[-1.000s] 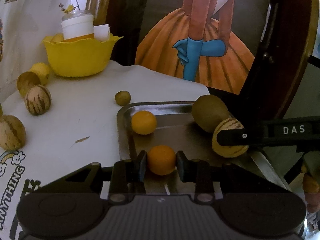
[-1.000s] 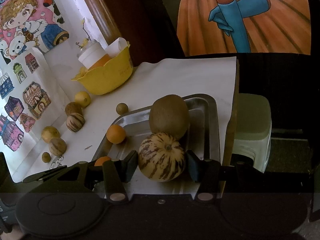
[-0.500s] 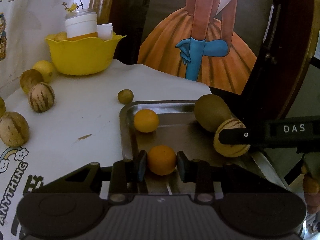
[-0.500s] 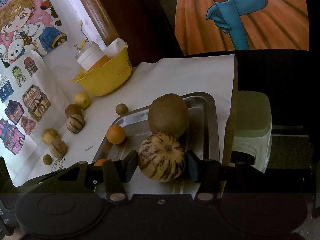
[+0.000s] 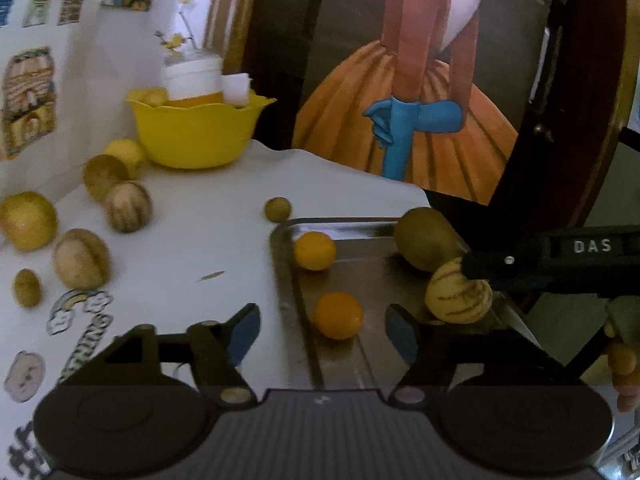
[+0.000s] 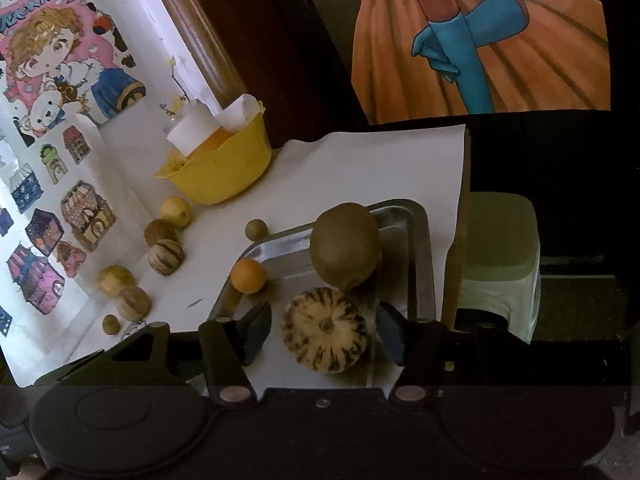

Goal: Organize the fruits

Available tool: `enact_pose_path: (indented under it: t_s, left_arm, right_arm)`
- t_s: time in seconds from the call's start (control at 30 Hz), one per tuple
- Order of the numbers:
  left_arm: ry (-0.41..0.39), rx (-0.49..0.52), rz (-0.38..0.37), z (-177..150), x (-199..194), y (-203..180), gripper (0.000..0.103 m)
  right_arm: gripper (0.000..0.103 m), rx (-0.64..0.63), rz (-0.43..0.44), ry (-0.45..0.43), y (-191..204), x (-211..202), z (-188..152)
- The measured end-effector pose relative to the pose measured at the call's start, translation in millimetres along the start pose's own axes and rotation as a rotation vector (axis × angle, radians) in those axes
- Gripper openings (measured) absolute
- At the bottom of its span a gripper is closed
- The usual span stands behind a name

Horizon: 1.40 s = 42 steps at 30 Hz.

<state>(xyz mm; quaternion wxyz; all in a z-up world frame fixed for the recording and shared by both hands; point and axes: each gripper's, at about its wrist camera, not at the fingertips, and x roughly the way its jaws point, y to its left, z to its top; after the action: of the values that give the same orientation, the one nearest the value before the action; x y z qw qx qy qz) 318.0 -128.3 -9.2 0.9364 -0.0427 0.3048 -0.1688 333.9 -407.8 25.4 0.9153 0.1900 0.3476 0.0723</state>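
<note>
One orange (image 5: 338, 315), left view blurred

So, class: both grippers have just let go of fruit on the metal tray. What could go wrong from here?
1. The orange lies loose between the open left gripper fingers, so it may roll.
2. The striped melon sits near the tray edge beside the table edge; a nudge from the right gripper might tip it off.

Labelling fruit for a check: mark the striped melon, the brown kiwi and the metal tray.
striped melon (image 6: 324, 330), right wrist view, middle of its top.
brown kiwi (image 6: 345, 250), right wrist view, centre of its skin.
metal tray (image 5: 372, 268), left wrist view, bare floor.
</note>
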Motion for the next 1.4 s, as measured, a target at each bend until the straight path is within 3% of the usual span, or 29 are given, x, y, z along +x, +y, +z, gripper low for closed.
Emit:
enact_pose_path:
  t_s: [0.13, 0.23, 0.7, 1.0, 1.4]
  left_arm:
    - [-0.025, -0.026, 0.020, -1, -21, 5, 0.096]
    - [-0.037, -0.040, 0.033, -4, -35, 7, 0.101]
    - [-0.022, -0.060, 0.045, -31, -100, 10, 0.102]
    - [-0.008, -0.039, 0.051, -55, -139, 7, 0.103]
    - [0.045, -0.021, 0.100, -84, -176, 23, 0.103]
  right_arm:
    - [0.070, -0.023, 0.001, -0.017, 7, -15, -5]
    - [0.076, -0.058, -0.002, -0.036, 14, -29, -11]
    - [0.101, -0.238, -0.019, -0.096, 45, -98, -63]
    - [0.102, -0.291, -0.025, -0.064, 62, -127, -100]
    - [0.102, -0.382, 0.004, 0.056, 100, -133, -137]
